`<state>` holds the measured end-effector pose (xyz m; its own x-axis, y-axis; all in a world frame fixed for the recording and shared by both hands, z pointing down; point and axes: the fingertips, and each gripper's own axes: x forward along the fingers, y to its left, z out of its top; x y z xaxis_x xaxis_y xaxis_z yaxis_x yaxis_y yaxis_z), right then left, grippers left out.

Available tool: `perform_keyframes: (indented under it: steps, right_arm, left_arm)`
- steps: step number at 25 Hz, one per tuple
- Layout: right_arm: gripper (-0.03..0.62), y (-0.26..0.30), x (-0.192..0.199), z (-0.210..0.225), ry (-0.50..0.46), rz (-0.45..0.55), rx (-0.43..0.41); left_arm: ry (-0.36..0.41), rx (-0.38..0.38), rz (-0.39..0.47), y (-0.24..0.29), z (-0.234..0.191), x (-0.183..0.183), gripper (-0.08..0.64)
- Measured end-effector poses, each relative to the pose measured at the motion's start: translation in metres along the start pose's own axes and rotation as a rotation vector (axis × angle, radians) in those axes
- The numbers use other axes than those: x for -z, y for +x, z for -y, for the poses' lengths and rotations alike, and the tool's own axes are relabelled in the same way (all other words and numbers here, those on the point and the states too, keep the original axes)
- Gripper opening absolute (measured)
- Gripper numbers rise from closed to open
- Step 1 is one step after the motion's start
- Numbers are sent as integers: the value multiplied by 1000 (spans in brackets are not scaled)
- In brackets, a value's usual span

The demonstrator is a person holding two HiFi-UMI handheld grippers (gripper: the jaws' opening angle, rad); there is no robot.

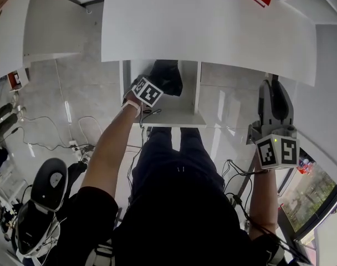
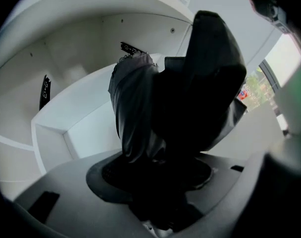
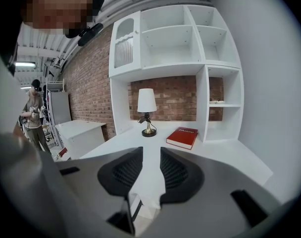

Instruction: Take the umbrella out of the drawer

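A white drawer (image 1: 188, 102) stands pulled out from under the desk edge. A black folded umbrella (image 1: 168, 75) lies in it. My left gripper (image 1: 155, 85) points steeply down into the drawer, marker cube uppermost. In the left gripper view the umbrella (image 2: 190, 93) fills the gap between the dark pads (image 2: 103, 175), which sit against its fabric; behind it are the drawer walls (image 2: 86, 128). My right gripper (image 1: 272, 96) hangs apart at the desk's right edge. In the right gripper view its jaws (image 3: 151, 170) stand a little apart with only the white desk between them.
The white desk top (image 1: 207, 21) spans the upper frame. On it are a red book (image 3: 182, 137) and a lamp (image 3: 147, 112), under white shelving (image 3: 190, 43). Cables (image 1: 74, 143) and a black-and-white machine (image 1: 44, 198) are on the floor at left. A person (image 3: 34, 113) stands far off.
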<state>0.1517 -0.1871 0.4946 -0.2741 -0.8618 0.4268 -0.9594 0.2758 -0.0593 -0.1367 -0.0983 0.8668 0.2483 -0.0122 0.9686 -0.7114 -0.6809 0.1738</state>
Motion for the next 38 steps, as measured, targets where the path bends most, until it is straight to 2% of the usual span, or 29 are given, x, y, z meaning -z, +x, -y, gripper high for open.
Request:
perform_keyframes:
  steps: [5,10,16,18,25,29,38]
  right_arm:
    - [103,-5,-13,-6,8,41,-12]
    - [100,-21,-26,-4,10,81,-20]
    - [94,-31,-39,-7,1,116,-32]
    - [91,-35,-43,-10,-5,127,-40]
    - [87,-54,-64,-10,1,173,-35]
    - [81,-62,-84,-7,30,231,-31]
    - [75,-83,-127,-22,1,326,-12]
  left_arm:
    - [136,-14,-5,-20,12,-3,247]
    - [228,-49,33,-47,31,-17,247]
    - [392,-84,54,-80,47,-24,247]
    - [400,-82,66,-88,51,-25,247]
    - [334,-52,116,-125,65,-28,247]
    - [349,-23,163,-160,70,-44,247]
    - [443,-141,284,-236,36,-112,247]
